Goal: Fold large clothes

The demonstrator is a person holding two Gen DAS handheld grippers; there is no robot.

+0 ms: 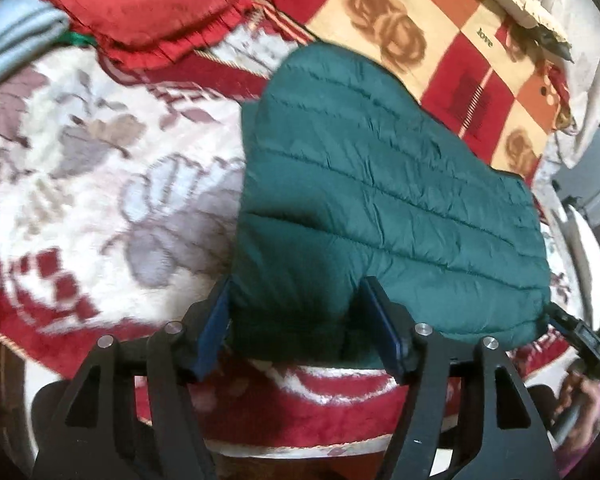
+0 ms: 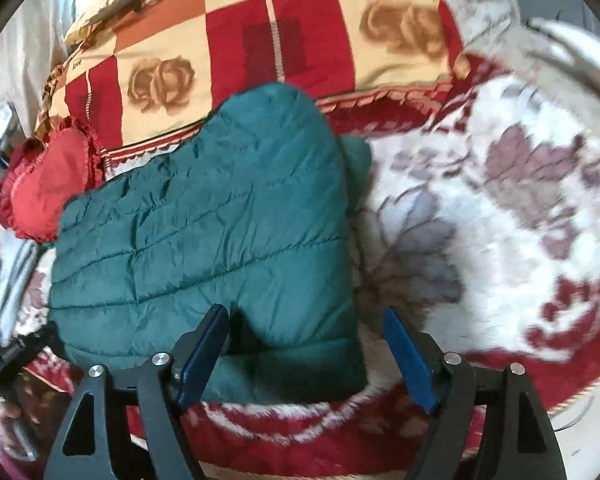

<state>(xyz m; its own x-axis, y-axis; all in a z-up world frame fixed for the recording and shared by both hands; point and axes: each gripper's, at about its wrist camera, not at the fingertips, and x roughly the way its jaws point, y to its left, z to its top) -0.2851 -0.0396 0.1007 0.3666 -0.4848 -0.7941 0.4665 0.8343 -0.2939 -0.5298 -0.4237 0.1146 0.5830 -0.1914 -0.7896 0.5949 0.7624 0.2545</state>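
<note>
- Covering the whole bed surface under me is a plush floral blanket [image 1: 80, 168], white with grey-mauve flowers and dark red borders; it fills the left of my left wrist view and the right of my right wrist view [image 2: 480, 208].
- At the far side lies a checked bedcover [image 1: 420, 40] in red, orange and cream with brown roses and the word "love" [image 2: 300, 32].
- On the blanket rests the green quilted jacket [image 1: 380, 200], folded into a puffy slab whose far end overlaps the bedcover's edge [image 2: 204, 240].
- Beyond the jacket, far left in my left wrist view, sits a red frilled cushion [image 1: 140, 0]; in the right wrist view it touches the jacket's left edge [image 2: 48, 188].
- My left gripper [image 1: 300, 320] is clamped on the jacket's near left corner, fabric bulging between the blue pads.
- My right gripper [image 2: 308, 344] has its jaws spread wide around the near right corner; the left pad touches the fabric, the right pad stands apart from it.
</note>
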